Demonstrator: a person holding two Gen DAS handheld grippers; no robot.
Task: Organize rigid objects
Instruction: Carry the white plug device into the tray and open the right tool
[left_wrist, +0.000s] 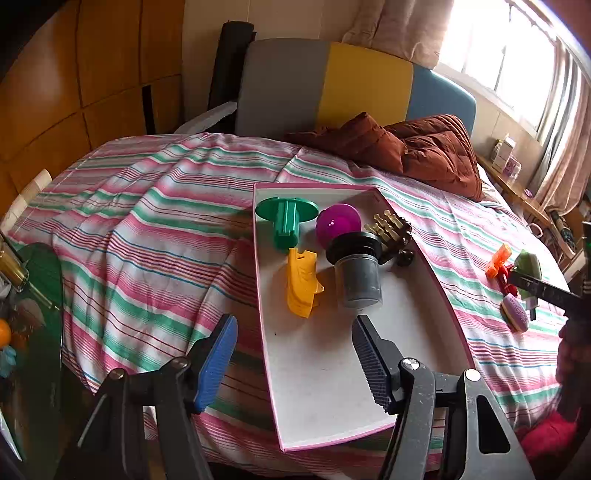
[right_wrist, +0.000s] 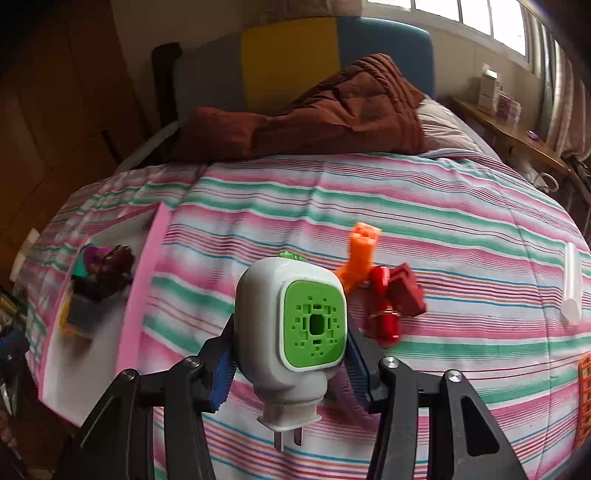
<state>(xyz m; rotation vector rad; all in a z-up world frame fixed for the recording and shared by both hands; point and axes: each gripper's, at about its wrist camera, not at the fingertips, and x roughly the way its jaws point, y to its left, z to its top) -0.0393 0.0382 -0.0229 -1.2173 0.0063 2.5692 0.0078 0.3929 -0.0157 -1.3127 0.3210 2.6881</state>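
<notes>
A pink-rimmed white tray (left_wrist: 369, 354) lies on the striped bed. It holds a green flanged part (left_wrist: 286, 218), a magenta ball (left_wrist: 338, 223), a yellow part (left_wrist: 301, 282), a black-lidded grey jar (left_wrist: 356, 273) and a brown comb-like piece (left_wrist: 391, 232). My left gripper (left_wrist: 293, 360) is open and empty over the tray's near end. My right gripper (right_wrist: 288, 363) is shut on a white and green plug-in device (right_wrist: 291, 328), held above the bed; it also shows in the left wrist view (left_wrist: 528, 266). The tray's edge (right_wrist: 144, 288) is to its left.
On the bed right of the tray lie an orange part (right_wrist: 360, 254), red pieces (right_wrist: 391, 299), a white tube (right_wrist: 572, 284) and a purple oval object (left_wrist: 515, 314). A brown quilt (right_wrist: 332, 114) lies by the headboard. A glass side table (left_wrist: 33, 295) stands at the left.
</notes>
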